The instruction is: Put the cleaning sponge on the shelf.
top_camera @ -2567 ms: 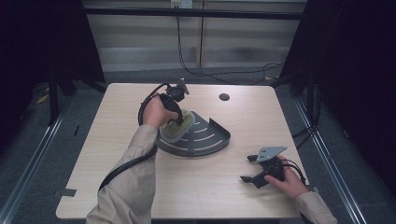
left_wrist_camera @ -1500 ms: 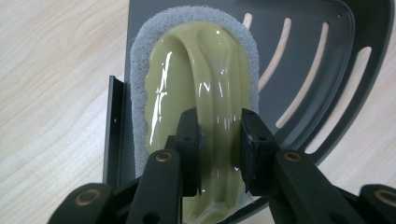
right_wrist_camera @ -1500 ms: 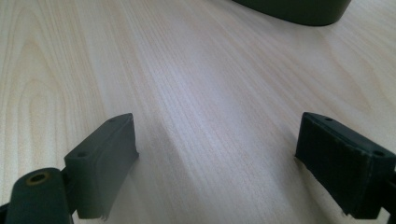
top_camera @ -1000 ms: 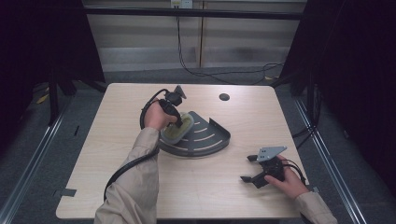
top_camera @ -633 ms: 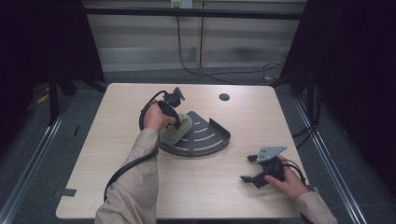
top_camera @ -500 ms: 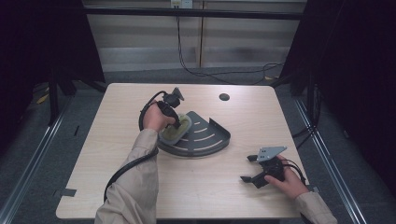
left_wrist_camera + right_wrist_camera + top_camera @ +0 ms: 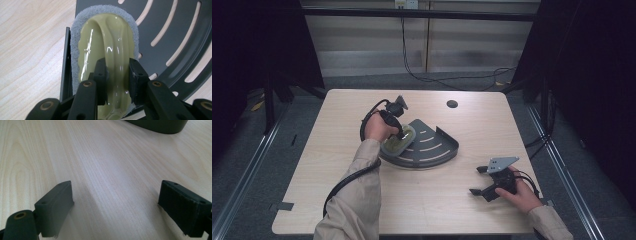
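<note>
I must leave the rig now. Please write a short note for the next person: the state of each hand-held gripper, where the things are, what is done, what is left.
Left hand-held gripper: shut on the handle of the scrubber, which lies on the dark slotted corner tray near its straight edge.
Right hand-held gripper: open, holding nothing, low over the bare table.
Done: scrubber gripped and on the tray.
Left: probably scrubbing the tray's other slots.

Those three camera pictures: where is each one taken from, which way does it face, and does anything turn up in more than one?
High view: fixed above the person's side, looking forward and down on the table; both forearms, left gripper, right gripper.
Left gripper view: rides that gripper, looking down its jaws, clamped on the scrubber handle.
Right gripper view: rides low, jaws wide apart over bare wood.
Shared: the dark slotted rack appears in all three; the scrubber in the high and left gripper views.
</note>
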Motion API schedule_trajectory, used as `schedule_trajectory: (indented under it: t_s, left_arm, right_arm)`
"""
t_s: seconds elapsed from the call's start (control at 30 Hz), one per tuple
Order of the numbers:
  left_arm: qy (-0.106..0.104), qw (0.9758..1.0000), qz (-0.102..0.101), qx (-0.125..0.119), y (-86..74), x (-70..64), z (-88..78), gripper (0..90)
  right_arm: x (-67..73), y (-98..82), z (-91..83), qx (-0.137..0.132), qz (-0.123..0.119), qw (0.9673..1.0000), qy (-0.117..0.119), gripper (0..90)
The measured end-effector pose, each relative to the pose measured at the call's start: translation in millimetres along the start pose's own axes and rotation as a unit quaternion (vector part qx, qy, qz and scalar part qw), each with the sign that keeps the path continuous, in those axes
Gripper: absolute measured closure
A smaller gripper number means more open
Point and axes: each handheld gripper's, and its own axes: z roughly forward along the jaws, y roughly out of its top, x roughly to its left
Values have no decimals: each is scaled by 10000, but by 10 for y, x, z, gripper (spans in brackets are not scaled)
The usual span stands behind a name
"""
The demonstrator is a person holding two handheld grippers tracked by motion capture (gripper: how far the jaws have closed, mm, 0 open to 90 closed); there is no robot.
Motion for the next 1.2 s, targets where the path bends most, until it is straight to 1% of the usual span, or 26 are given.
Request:
schedule_trajectory:
  t_s: [0.23,0.27,0.33,0.43,0.47,0.73,0.83,1.03,1.07,1.2]
  left_arm:
    - [36,10000,-11,73,8,-1,16,715]
    - [38,10000,14,87,9,3,17,715]
    - [46,9999,-27,127,6,1,21,715]
    - [64,9998,-29,162,2,4,31,715]
    - [34,9999,-32,163,1,9,34,715]
    - [50,9998,-43,192,-12,18,46,713]
    - [47,9997,-114,211,-19,20,57,712]
    - [31,9997,-126,220,-23,23,64,710]
    - [55,9996,-155,215,-25,26,64,710]
    - [78,9996,-158,236,-22,27,64,709]
  right_arm:
    - [0,0,0,0,1,10000,-1,117]
    - [0,0,0,2,3,10000,0,117]
    - [0,0,0,0,0,10000,-1,117]
    - [0,0,0,2,2,10000,-1,117]
    - [0,0,0,-1,1,10000,1,117]
    - [0,0,0,0,0,10000,1,117]
    - [0,0,0,0,0,10000,1,117]
    - [0,0,0,0,0,10000,0,117]
    - [1,0,0,1,7,10000,0,117]
    - [0,0,0,0,-1,10000,1,117]
